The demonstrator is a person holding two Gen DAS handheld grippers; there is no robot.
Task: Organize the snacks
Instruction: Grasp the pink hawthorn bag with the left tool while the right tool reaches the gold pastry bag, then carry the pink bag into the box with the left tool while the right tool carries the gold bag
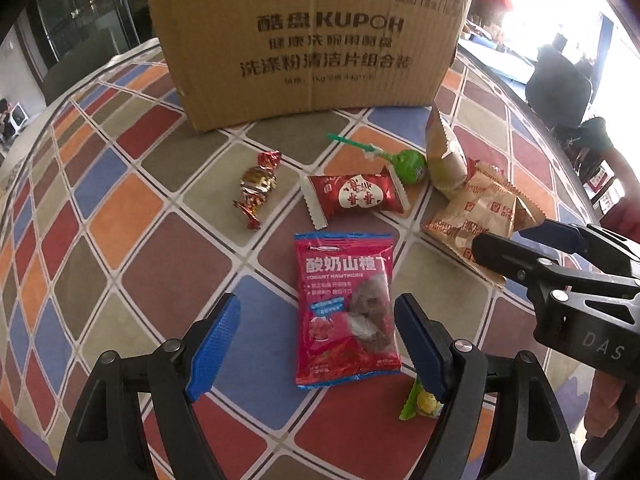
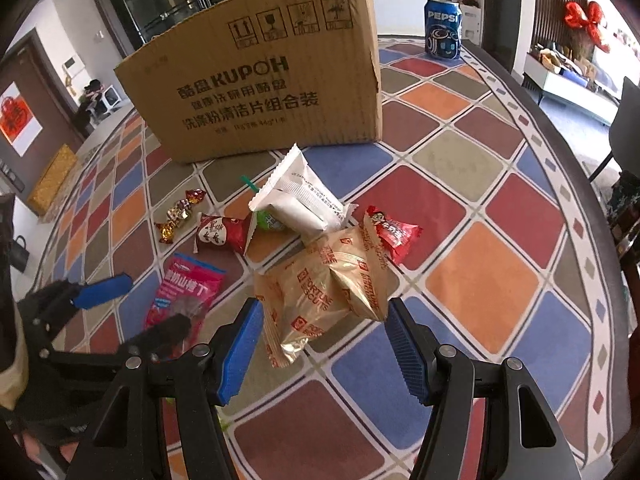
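Observation:
Snacks lie on a checked tablecloth before a cardboard box (image 1: 312,40). My left gripper (image 1: 318,340) is open, its blue pads either side of a pink yogurt hawthorn packet (image 1: 344,308). My right gripper (image 2: 324,344) is open around the near end of two tan fortune biscuit packets (image 2: 320,284). Beyond lie a red heart candy (image 1: 356,196), a gold-red twisted sweet (image 1: 256,188), a green lollipop (image 1: 412,164), a white packet (image 2: 300,200) and a small red packet (image 2: 394,234). A small green-yellow candy (image 1: 420,400) lies under my left gripper's right finger.
A Pepsi can (image 2: 442,28) stands at the far right behind the box (image 2: 264,76). The table's dark rounded edge (image 2: 576,152) runs along the right. The right gripper shows in the left wrist view (image 1: 520,248), and the left one in the right wrist view (image 2: 132,304).

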